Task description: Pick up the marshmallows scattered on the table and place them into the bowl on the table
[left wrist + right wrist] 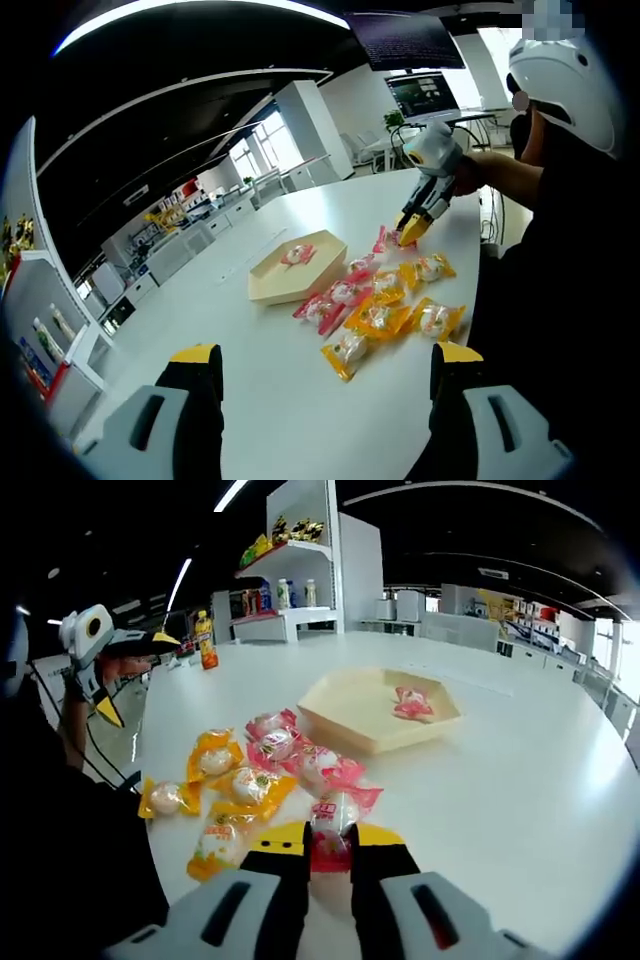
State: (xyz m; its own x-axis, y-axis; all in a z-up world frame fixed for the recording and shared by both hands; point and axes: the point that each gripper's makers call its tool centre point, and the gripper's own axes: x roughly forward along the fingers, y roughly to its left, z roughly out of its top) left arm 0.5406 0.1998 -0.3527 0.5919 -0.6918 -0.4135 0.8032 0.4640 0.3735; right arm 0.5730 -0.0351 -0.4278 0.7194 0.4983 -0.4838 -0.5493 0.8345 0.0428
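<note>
Wrapped marshmallows lie in a loose cluster on the white table: yellow packets (380,318) (235,785) and pink packets (340,293) (275,740). Beyond them stands the beige six-sided bowl (275,290) (350,730) with one pink packet (297,254) (412,704) inside. My right gripper (328,838) (410,232) is down at the cluster's edge, its jaws shut on a pink marshmallow packet (332,820) (383,240). My left gripper (325,353) (134,675) hangs above the table, wide open and holding nothing.
A person in dark clothes and a white helmet (565,85) stands at the table's edge (470,300) beside the cluster. A monitor (425,95) stands past the table's far end. Shelves with bottles (285,590) rise behind the table.
</note>
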